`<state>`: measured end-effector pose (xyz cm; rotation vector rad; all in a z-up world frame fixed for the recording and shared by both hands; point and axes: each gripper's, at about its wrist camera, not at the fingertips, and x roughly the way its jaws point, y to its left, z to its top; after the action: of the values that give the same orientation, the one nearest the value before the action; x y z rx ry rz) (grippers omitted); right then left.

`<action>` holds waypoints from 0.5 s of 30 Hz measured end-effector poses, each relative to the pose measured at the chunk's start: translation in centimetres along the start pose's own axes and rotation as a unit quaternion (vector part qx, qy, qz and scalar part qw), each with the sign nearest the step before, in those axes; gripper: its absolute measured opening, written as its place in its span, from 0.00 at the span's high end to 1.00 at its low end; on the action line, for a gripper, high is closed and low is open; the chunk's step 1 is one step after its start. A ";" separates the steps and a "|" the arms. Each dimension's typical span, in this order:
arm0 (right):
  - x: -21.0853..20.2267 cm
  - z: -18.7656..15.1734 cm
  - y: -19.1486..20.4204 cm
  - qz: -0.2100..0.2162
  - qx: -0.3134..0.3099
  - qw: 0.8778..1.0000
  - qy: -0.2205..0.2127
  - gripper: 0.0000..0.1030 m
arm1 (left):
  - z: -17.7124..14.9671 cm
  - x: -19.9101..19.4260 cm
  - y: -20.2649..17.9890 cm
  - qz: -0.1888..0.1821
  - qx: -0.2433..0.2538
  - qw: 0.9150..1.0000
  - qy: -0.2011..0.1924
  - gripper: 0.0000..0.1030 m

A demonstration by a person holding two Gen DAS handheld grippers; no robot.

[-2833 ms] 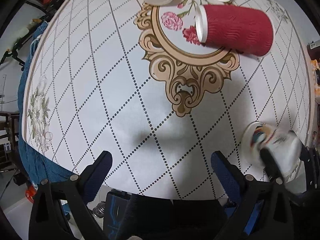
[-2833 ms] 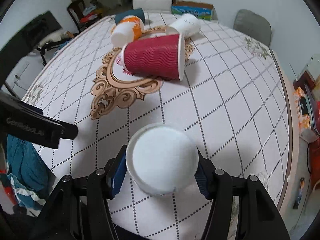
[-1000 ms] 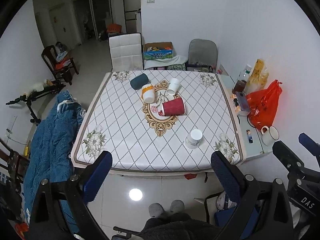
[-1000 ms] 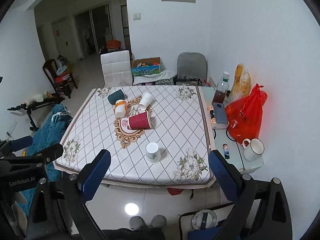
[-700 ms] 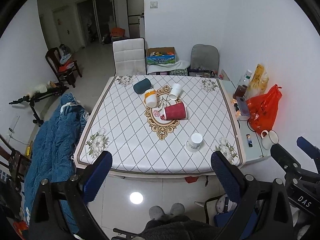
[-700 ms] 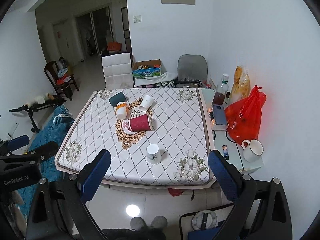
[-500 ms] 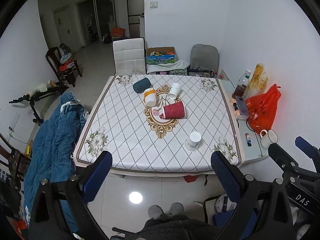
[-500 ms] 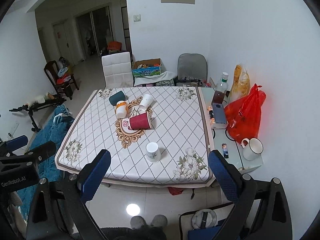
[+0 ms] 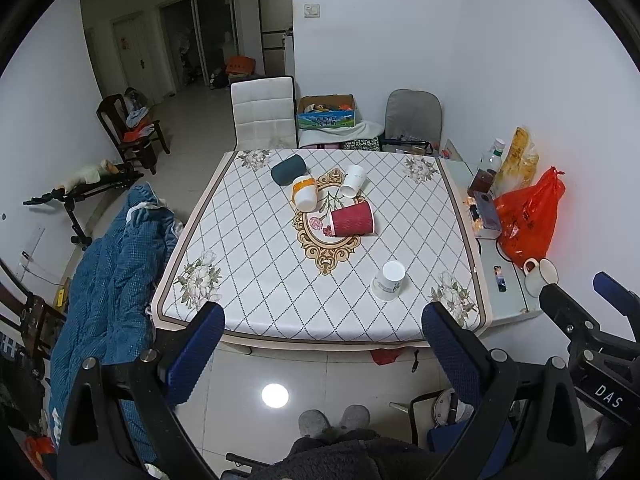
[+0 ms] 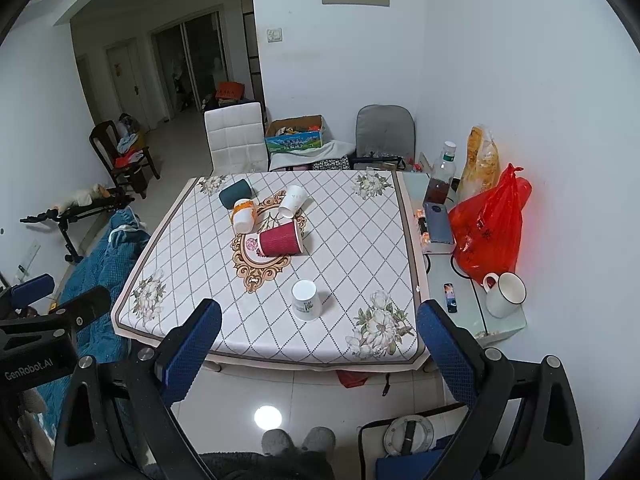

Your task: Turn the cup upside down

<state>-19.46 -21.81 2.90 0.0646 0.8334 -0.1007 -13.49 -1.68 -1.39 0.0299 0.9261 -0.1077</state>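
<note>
A white paper cup point(image 9: 389, 286) stands upside down near the front right of the table point(image 9: 248, 304); it also shows in the right wrist view point(image 10: 305, 300). A dark red cup point(image 9: 353, 219) lies on its side at the table's middle, and shows in the right wrist view point(image 10: 280, 239). An orange-banded cup point(image 9: 303, 193), a white cup point(image 9: 353, 181) and a dark teal cup point(image 9: 288, 169) lie behind it. My left gripper point(image 9: 320, 356) and right gripper point(image 10: 318, 354) are both open, empty, and held high, well back from the table.
A side shelf on the right holds a red bag point(image 10: 488, 226), a white mug point(image 10: 505, 294), a bottle point(image 10: 440, 178) and a phone. A blue blanket point(image 9: 108, 280) hangs left of the table. White and grey chairs stand behind the table. The person's feet point(image 9: 334, 420) are on the tiled floor.
2.8 s ago my right gripper held the white cup upside down over the table. It has since let go, and both grippers have pulled far back and up. Little moves in the last second.
</note>
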 end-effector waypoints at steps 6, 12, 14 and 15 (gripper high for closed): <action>-0.2 -0.2 -0.4 0.001 -0.002 1.000 0.003 0.03 | -0.1 0.0 -0.2 0.003 0.001 1.000 -0.002 0.02; -0.1 -0.5 -0.6 0.004 -0.002 1.000 0.009 0.03 | -0.5 0.0 -0.3 0.006 0.002 1.000 -0.003 0.02; 0.0 -0.7 -0.6 0.005 -0.002 1.000 0.010 0.03 | -0.6 0.0 -0.3 0.008 0.002 1.000 -0.003 0.02; 0.0 -0.7 -0.6 0.005 -0.002 1.000 0.011 0.03 | -0.6 0.0 -0.3 0.008 0.003 1.000 -0.003 0.02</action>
<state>-20.07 -22.30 2.39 0.0659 0.8546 -0.0885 -14.03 -1.92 -1.71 0.0427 0.9189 -0.0952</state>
